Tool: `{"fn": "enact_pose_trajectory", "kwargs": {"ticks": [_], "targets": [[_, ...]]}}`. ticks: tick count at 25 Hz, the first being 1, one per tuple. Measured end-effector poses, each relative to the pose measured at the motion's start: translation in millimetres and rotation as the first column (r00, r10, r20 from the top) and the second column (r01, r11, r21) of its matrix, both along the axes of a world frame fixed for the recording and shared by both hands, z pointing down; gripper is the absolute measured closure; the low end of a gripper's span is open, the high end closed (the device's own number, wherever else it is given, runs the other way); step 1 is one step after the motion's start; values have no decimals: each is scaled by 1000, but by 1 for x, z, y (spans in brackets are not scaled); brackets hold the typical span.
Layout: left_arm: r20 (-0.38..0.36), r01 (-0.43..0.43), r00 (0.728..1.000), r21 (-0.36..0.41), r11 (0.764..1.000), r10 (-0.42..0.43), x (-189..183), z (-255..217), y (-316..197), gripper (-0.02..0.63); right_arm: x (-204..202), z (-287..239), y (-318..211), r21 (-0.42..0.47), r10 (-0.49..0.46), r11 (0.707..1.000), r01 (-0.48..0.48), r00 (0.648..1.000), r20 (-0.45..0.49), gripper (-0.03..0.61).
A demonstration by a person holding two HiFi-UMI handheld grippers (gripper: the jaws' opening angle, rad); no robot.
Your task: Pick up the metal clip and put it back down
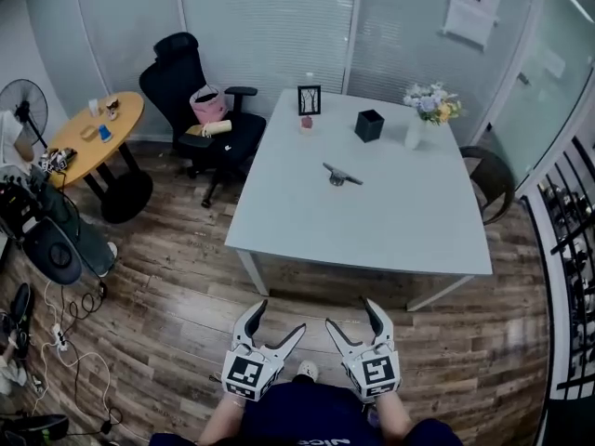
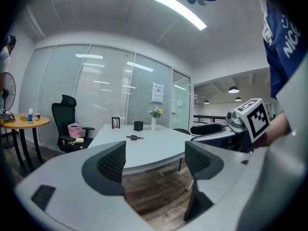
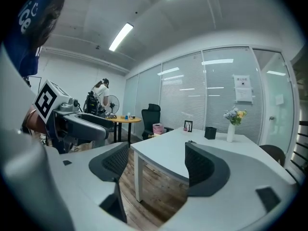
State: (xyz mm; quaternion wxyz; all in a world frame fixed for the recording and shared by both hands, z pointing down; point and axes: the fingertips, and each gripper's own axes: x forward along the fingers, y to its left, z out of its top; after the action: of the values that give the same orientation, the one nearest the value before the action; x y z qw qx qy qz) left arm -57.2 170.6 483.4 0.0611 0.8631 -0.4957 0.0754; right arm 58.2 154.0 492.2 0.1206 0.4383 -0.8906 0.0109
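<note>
White table (image 1: 372, 221) stands well ahead of the person, who is back from its near edge over the wood floor. Left gripper (image 1: 279, 319) and right gripper (image 1: 350, 316) are held low with jaws apart and nothing between them. Metal clip (image 1: 341, 175) lies untouched mid-table, so the pick-up looks not yet begun; the next move calls for a long forward reach to bracket the clip.

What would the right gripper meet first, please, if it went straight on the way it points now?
Probably the near corner of the white table, which shows between the open, empty jaws of the right gripper. Nothing seems to stand before it, though depth is unclear.
</note>
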Motion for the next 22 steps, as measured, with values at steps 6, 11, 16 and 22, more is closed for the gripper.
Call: {"fn": "enact_pose_trajectory", "kwargs": {"ticks": [6,11,16,22], "targets": [[-7,-10,1000,-27,1000,10,18,6,-18,233,21,10,-25,-43,15,999,-15,1000,18,219],[-6,-1,1000,-39,999,0,11,9,-36,236,15,22,-35,-57,28,998,-29,999,-19,218],[-17,-43,999,-43,998,42,12,13,-56,236,8,28,-46,-67,56,996,-57,998,-14,215],[-38,-123,992,-52,991,122,8,20,-107,262,2,32,-88,-77,128,989,-129,992,-17,213]]}}
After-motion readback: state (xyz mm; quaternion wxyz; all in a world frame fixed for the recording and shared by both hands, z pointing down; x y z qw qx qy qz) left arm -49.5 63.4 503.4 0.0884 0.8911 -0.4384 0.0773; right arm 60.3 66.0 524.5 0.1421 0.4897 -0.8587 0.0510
